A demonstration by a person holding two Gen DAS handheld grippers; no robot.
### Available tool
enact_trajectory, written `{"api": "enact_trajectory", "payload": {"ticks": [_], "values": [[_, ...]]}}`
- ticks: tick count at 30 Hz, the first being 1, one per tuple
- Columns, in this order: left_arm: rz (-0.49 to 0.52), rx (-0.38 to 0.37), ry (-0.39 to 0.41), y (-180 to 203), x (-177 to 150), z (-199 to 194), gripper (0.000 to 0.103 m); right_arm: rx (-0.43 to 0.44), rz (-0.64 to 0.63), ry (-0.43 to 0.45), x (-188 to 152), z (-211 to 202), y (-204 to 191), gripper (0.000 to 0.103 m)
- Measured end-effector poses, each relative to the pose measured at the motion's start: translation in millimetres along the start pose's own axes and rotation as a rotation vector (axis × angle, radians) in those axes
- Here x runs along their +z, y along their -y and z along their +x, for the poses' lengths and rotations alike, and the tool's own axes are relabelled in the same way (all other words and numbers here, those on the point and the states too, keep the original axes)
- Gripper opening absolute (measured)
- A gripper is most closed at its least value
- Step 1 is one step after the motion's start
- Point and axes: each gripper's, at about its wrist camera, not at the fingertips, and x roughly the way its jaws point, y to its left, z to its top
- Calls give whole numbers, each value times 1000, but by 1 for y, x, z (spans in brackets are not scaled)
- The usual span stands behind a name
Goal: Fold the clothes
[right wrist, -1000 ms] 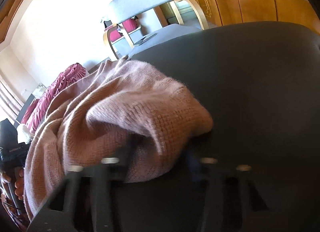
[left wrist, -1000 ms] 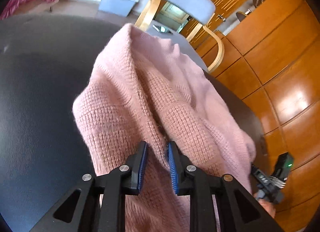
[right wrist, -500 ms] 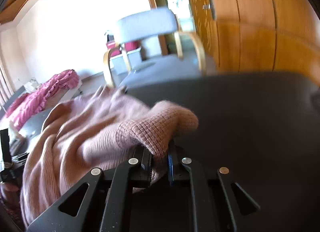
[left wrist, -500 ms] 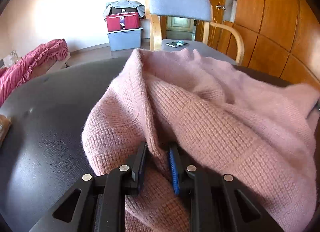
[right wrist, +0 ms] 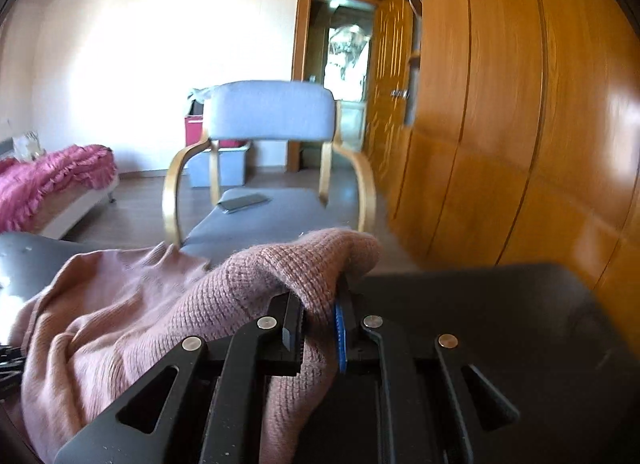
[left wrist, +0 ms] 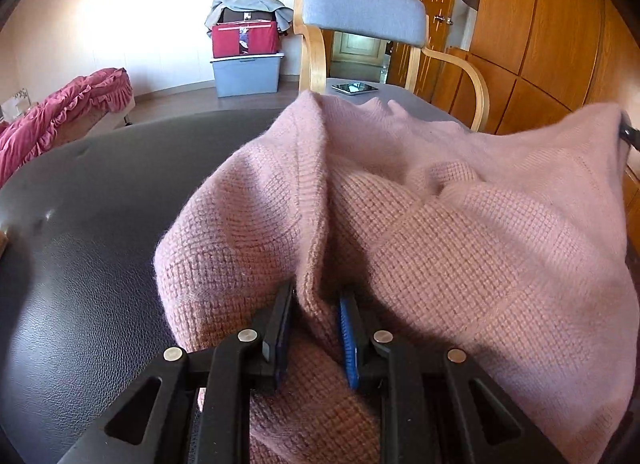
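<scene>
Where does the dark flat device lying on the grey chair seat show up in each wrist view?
Left wrist view: the dark flat device lies at upper centre on the seat of the grey wooden-armed chair, just beyond the pink knitted sweater.
Right wrist view: the device lies left of centre on the seat, beyond the sweater.
Shared landmark: the chair's grey padded backrest.

Left tongs [left wrist: 316,328] clamped on pink knit sweater [left wrist: 440,232] — over black table [left wrist: 80,264].
</scene>
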Motion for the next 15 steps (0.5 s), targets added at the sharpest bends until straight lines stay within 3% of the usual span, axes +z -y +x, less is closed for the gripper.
{"api": "enact_trajectory", "payload": {"ticks": [2,8,11,13,15], "values": [[7,8,1,2,-1,0,20,22,-35,-24,-3,10,-14,12],[32,39,4,8,-1,0,21,196,-161,-196,-35,52,-74,16],[33,39,4,6,0,1,21,314,-207,-232,-56,54,-111,19],[35,42,4,5,0,2,21,346,-304,-242,-68,49,-140,24],[40,47,4,5,0,2,21,311,-467,-213,-74,36,-163,26]]}}
